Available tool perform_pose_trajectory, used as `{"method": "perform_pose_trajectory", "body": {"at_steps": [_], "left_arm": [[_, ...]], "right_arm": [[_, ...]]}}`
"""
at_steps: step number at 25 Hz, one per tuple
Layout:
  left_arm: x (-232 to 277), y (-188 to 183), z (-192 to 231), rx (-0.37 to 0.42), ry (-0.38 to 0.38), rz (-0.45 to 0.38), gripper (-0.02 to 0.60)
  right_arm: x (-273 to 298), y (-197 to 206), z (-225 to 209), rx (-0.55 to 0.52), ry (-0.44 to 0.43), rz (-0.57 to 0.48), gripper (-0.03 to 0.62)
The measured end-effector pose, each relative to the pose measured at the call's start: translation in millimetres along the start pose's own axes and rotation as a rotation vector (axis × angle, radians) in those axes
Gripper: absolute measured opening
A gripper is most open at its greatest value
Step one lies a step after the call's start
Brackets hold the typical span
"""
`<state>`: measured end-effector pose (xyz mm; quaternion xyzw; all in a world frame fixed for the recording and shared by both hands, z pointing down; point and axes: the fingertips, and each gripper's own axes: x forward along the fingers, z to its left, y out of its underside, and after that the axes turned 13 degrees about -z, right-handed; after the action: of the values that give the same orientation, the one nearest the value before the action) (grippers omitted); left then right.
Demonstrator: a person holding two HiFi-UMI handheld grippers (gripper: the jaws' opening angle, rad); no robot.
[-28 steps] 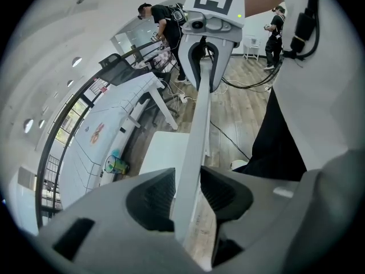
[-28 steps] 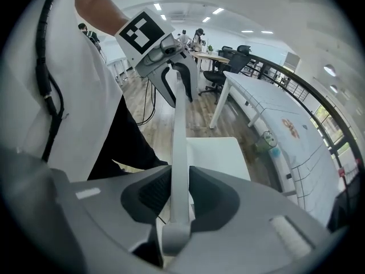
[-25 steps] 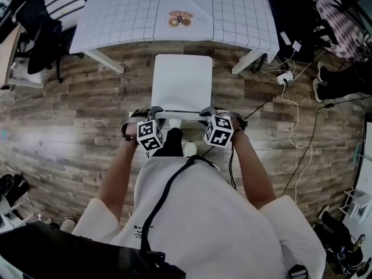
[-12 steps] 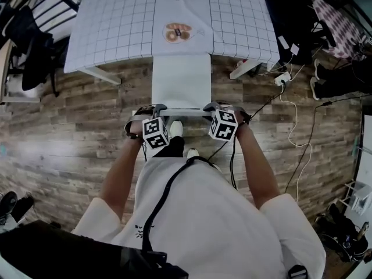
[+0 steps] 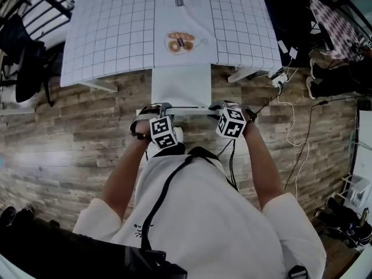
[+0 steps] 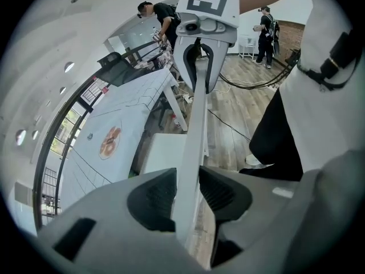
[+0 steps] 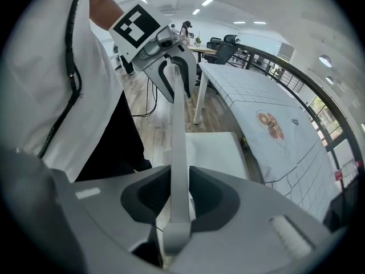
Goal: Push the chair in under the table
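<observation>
Where the back rail (image 5: pixel 189 110) of the chair (image 5: pixel 181 87) ran crosswise, left gripper (image 5: pixel 158 108) and right gripper (image 5: pixel 225 106) each had jaws clamped on it; seat lay partly under the table (image 5: pixel 116 39) at mid near edge.

A wood-plank floor (image 5: pixel 70 156) is laid throughout. A white power strip (image 5: pixel 279 79) is seen on it at upper right, and a black chair (image 5: pixel 26 63) at upper left. Far off, one person (image 6: pixel 267 30) is seen standing and another person (image 6: pixel 162 19) bent forward.
</observation>
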<state>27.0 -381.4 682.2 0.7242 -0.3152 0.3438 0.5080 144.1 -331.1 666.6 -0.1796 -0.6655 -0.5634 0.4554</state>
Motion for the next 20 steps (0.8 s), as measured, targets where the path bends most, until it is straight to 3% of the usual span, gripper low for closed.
{"method": "perform_pose_trajectory", "body": {"at_steps": [20], "left_arm": [[19,-8,75,0.007,0.011,-0.021,0.135]], "right_arm": [[6,0,-78,-0.030,0.000,0.035,0.091]]}}
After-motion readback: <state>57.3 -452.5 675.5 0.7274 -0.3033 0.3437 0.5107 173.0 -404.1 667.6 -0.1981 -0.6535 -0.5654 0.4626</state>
